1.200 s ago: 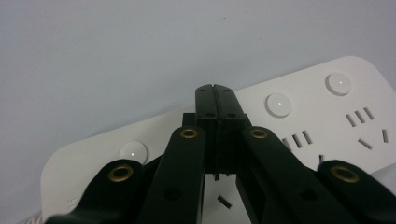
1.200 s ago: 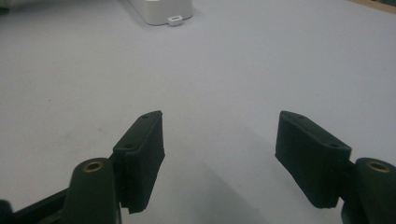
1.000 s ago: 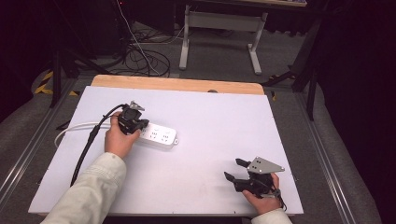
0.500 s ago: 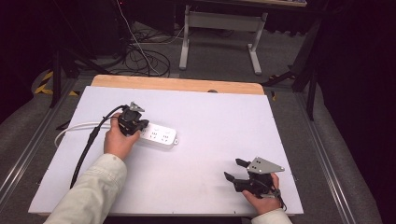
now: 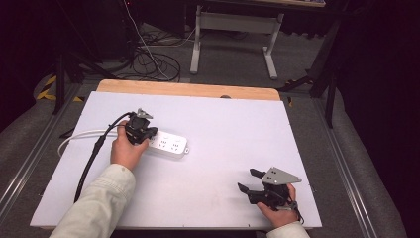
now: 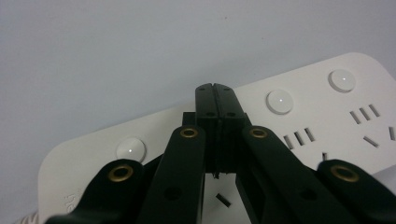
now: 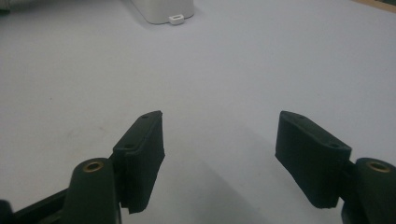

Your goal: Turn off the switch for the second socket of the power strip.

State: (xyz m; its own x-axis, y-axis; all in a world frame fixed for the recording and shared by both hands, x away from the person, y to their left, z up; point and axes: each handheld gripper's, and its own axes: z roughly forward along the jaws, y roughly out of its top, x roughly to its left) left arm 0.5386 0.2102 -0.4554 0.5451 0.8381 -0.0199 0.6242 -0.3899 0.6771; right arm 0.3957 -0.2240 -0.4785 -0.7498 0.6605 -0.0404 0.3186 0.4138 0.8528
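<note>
A white power strip (image 5: 168, 145) lies flat on the big white table (image 5: 223, 134). It is long with round corners. On its top are round white buttons (image 6: 279, 101) and little dark slots for plugs. Three buttons show in the left gripper view. A white cord (image 5: 81, 137) comes out of the end of the power strip and curves away toward the table's left edge. In the right gripper view, the other end of the power strip (image 7: 163, 9) shows a small white tab sticking out.

The left gripper (image 5: 144, 135) sits right on top of the power strip, near the cord end. Its two black jaws are squeezed tight together with nothing between them. In the left gripper view (image 6: 215, 88) the tips point down at the top of the power strip, between two of the buttons. I cannot tell if the tips touch it. The left hand (image 5: 126, 151) holds the gripper from the near side of the power strip, and a pale sleeve (image 5: 99, 203) runs back from it. A black cable (image 5: 94, 153) trails from the gripper beside the cord.

The right gripper (image 5: 250, 181) is well apart from the power strip, toward the table's near right corner. Its jaws stand wide apart and hold nothing (image 7: 219, 154). They point across the bare table toward the power strip. The right hand (image 5: 275, 210) holds it low over the table.
</note>
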